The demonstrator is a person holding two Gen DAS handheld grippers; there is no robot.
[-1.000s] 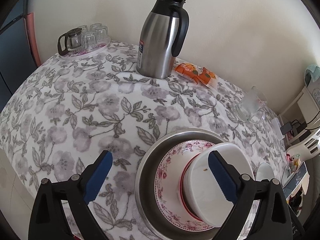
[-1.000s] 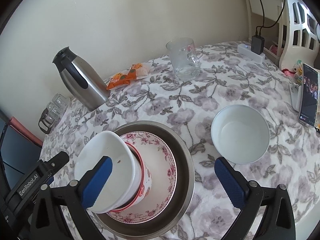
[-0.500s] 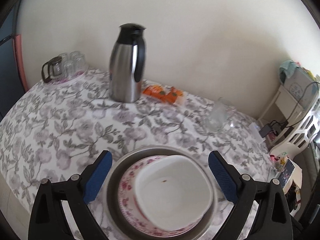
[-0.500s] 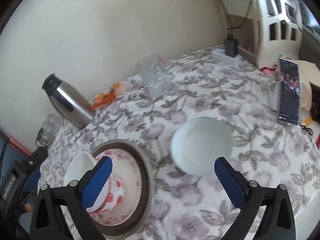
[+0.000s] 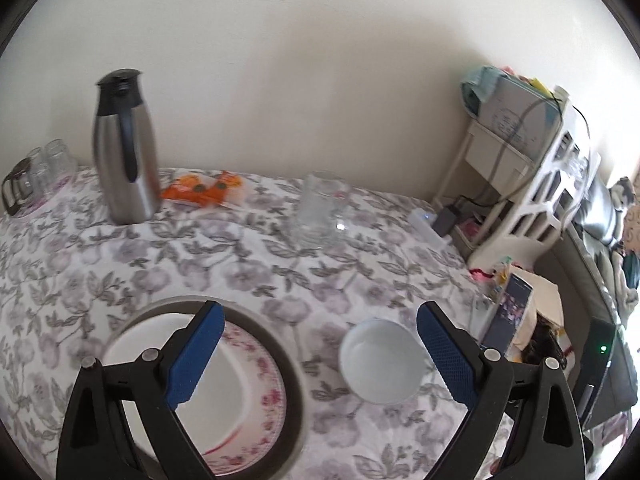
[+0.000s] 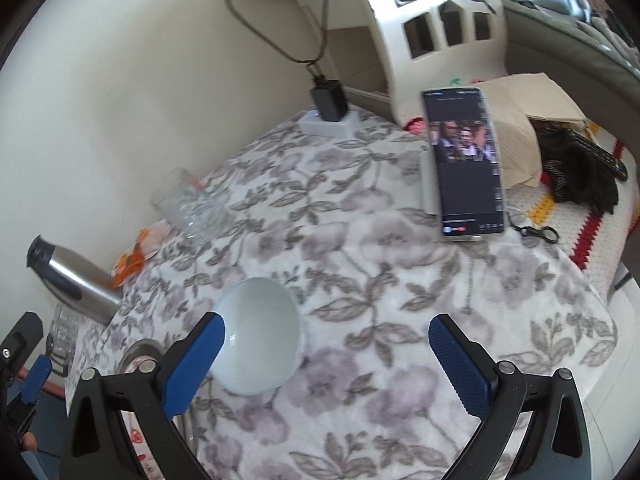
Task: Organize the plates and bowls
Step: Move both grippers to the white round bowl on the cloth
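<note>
A metal plate (image 5: pixel 288 360) holds a pink floral plate (image 5: pixel 264 372) with a white red-rimmed bowl (image 5: pixel 208 408) on it, at the lower left of the left wrist view. A separate white bowl (image 5: pixel 382 364) stands on the floral tablecloth to its right; it also shows in the right wrist view (image 6: pixel 260 344). My left gripper (image 5: pixel 318 356) is open and empty above the gap between stack and white bowl. My right gripper (image 6: pixel 326 362) is open and empty, its left finger beside the white bowl.
A steel thermos (image 5: pixel 124 148), orange snack packets (image 5: pixel 204 192), a glass mug (image 5: pixel 320 212) and small glasses (image 5: pixel 36 176) stand along the wall. A phone (image 6: pixel 464 164) leans at the table's right edge beside a power strip (image 6: pixel 328 122) and white shelf (image 5: pixel 536 184).
Both grippers swung right. The stack slid to the lower left of both views. The white bowl came into the left wrist view. The bowl on the stack now sits flat rather than tilted.
</note>
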